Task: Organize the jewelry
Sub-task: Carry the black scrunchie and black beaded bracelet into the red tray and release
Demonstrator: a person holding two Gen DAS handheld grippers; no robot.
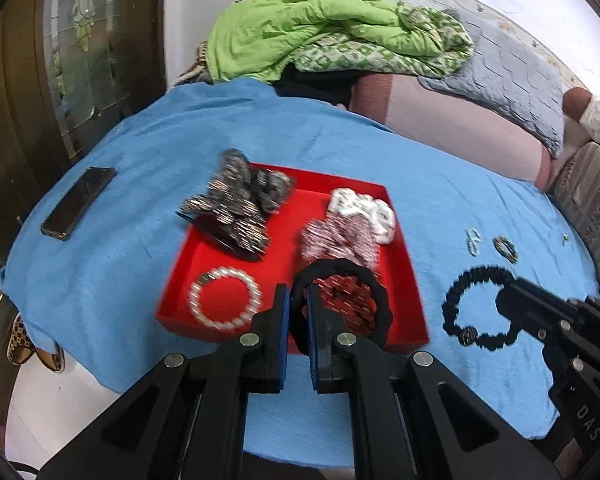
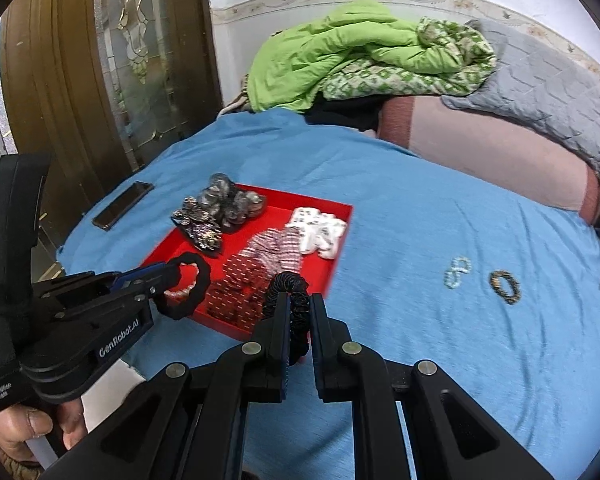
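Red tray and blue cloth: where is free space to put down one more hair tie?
In the red tray, only a red strip between the pearl bracelet and the dark scrunchies is bare; the rest is crowded. On the blue cloth, bare room lies between tray and phone, and behind the small bracelets.

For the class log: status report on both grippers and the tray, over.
Left gripper shut on black scrunchie, over red tray. Right gripper shut on beaded hair tie. Nothing blocking.
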